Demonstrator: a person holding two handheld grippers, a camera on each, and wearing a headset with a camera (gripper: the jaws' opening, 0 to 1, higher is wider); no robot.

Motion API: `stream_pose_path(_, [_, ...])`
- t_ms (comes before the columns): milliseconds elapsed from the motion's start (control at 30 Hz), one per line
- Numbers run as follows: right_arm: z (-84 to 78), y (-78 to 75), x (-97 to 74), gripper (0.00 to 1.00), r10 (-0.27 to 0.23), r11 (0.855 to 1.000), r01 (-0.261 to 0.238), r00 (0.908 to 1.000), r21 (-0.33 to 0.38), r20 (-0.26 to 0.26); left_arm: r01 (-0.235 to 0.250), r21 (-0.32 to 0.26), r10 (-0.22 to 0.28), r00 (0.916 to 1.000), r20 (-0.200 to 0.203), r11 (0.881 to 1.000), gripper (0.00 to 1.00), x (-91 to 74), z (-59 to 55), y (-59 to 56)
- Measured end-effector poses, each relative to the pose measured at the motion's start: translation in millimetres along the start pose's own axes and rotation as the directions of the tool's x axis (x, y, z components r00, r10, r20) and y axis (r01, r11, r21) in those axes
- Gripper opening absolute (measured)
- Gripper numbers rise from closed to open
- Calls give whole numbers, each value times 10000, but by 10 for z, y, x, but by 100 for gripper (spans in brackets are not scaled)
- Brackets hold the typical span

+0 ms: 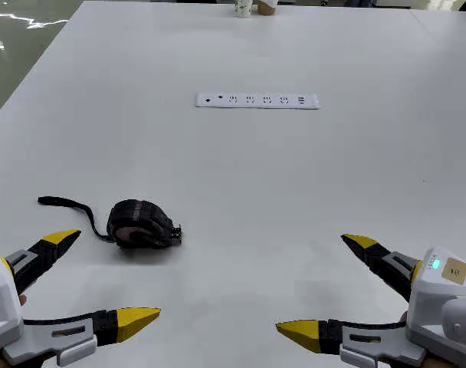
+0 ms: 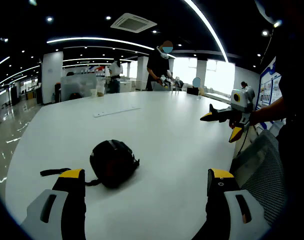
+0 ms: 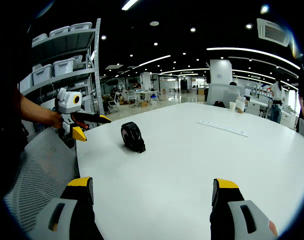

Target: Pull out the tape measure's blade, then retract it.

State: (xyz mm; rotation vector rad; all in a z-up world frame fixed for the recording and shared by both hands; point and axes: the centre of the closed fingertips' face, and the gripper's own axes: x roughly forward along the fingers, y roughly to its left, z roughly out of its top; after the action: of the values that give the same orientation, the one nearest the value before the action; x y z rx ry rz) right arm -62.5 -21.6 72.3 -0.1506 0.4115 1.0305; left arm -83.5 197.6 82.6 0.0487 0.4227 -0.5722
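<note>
Ready posture, both pairs of fingers empty. My left gripper (image 1: 109, 274) has its yellow-tipped fingers (image 1: 135, 316) spread wide with nothing between them. My right gripper (image 1: 316, 284) mirrors it, equally wide and also holding nothing. I hold both low at the near edge of the surface (image 1: 310, 184), apart from each other, so that either can close in without crossing the other.

The tape measure (image 1: 141, 224) sits just ahead of my left gripper, near but not touching it, and well apart from the right. In the right gripper view it appears to stand on its edge. A small tab at its right end (image 1: 177, 231), which I take to be the blade's hook, points towards my right gripper. The blade looks fully wound in, so I judge that neither step of the task has begun. This layout suits a split of labour: the left fingers to pin the case, the right to draw the hook sideways.

The wrist strap (image 1: 68, 205) trails off to the left, clear of the pulling line. Further out, a white power strip (image 1: 257, 100) lies flat, well apart from the work
</note>
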Motion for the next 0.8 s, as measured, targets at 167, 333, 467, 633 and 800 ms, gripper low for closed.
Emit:
stream_pose_path(167, [9,-9,-14,99,-32,10000,31,10000,22,22,6,25,-6,10000,10,10000,99,2,4,2])
stream_pose_path(333, [14,-14,-20,99,-40,10000,40,10000,36,9,36,56,-36,10000,-12,10000,99,7,2,-4])
stream_pose_path(467, [10,-10,-23,99,-14,10000,14,10000,45,-21,52,97,-52,10000,-22,9999,99,8,-2,-8])
stream_pose_path(633, [3,-10,-30,99,-30,10000,30,10000,1,-41,54,136,-53,10000,-78,9999,99,7,-12,-9])
stream_pose_path(800, [8,-8,-36,99,-16,10000,16,10000,-46,-21,78,152,-77,9999,-66,9999,99,7,-7,-11])
